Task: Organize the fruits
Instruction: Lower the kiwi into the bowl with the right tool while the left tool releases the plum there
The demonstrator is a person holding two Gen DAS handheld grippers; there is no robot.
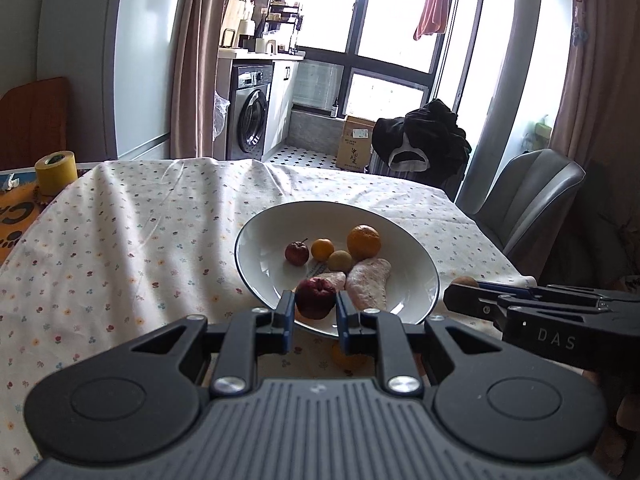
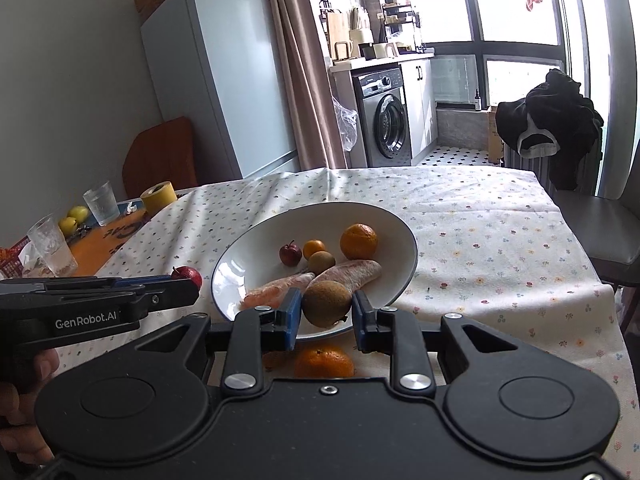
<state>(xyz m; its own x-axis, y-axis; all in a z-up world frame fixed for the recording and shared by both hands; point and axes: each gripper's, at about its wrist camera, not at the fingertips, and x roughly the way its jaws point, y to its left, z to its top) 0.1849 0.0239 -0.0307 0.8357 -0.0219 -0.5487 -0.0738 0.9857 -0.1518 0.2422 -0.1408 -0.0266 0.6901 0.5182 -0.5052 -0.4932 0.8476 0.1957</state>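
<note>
A white plate (image 1: 260, 240) (image 2: 248, 260) on the flowered cloth holds a small red apple (image 1: 297, 253), a small orange (image 1: 322, 249), a large orange (image 2: 359, 241), a brown fruit (image 2: 322, 262) and two pink sweet potatoes (image 2: 348, 274). Over the plate's near rim, my left gripper (image 1: 315, 314) (image 2: 176, 292) is shut on a dark red apple (image 1: 315, 298) (image 2: 187, 275). Beside it, my right gripper (image 2: 326, 316) (image 1: 464, 296) is shut on a brown kiwi (image 2: 326, 303) (image 1: 464, 281). A tangerine (image 2: 324, 362) (image 1: 348, 358) lies on the cloth below the grippers, partly hidden.
At the table's far left stand a yellow tape roll (image 2: 159, 196), two glasses (image 2: 101, 203) and two yellow-green fruits (image 2: 74, 218). A grey chair (image 1: 532, 200) stands at the right edge. Bare cloth stretches left of and behind the plate.
</note>
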